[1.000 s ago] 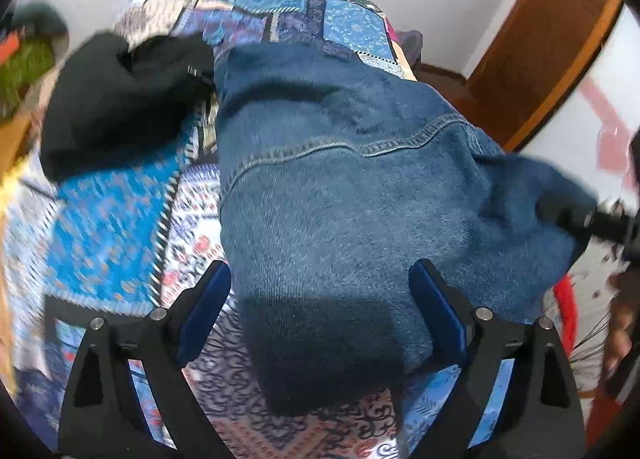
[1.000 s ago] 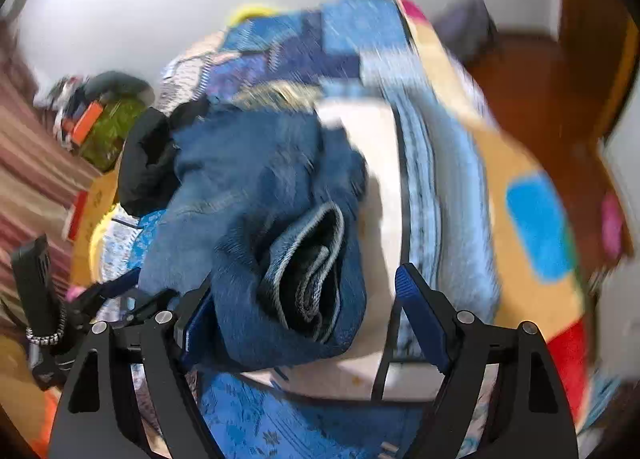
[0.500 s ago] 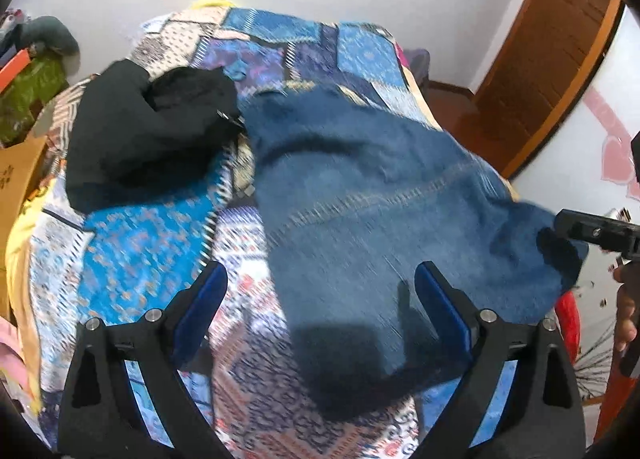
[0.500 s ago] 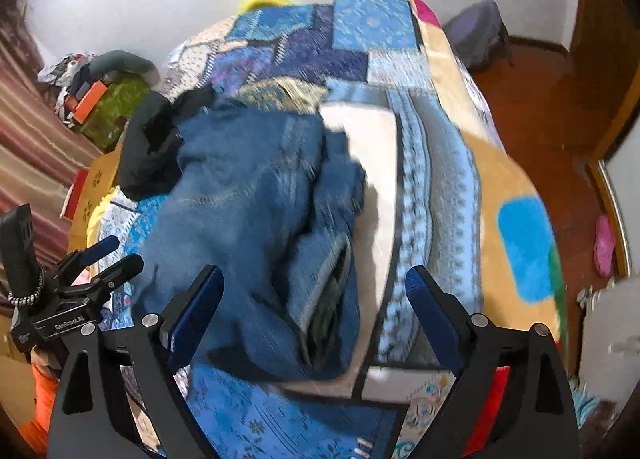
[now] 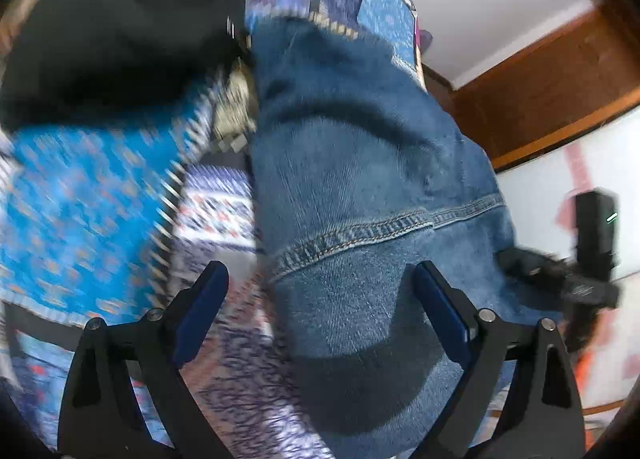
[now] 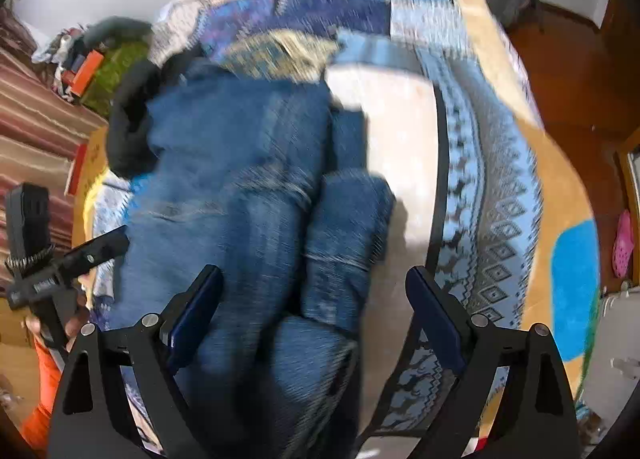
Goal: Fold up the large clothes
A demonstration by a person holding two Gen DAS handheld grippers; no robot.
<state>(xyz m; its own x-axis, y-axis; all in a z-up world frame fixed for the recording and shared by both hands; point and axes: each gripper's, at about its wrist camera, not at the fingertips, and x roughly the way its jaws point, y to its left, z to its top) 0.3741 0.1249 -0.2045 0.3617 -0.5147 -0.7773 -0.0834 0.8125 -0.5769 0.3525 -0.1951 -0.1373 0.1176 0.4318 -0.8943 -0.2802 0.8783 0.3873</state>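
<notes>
1. while the left gripper (image 5: 320, 319) stands wide open over the near edge of the jeans (image 5: 360, 187) on the patterned quilt (image 5: 84, 195), closing now could pinch only the top layer, and the fold would slide apart.
2. seen from the right wrist, the right gripper (image 6: 312, 315) also gapes, holding nothing; the jeans (image 6: 240, 187) look bunched, though blur obscures it, so a grab may trap a crease.

Folded blue jeans (image 6: 256, 195) lie bunched on a patchwork bedspread (image 6: 492, 163), between the wide-apart fingers of the right gripper (image 6: 312, 299). A black garment (image 6: 128, 127) sits at ten o'clock; the left gripper (image 6: 80, 255) enters at nine.
</notes>
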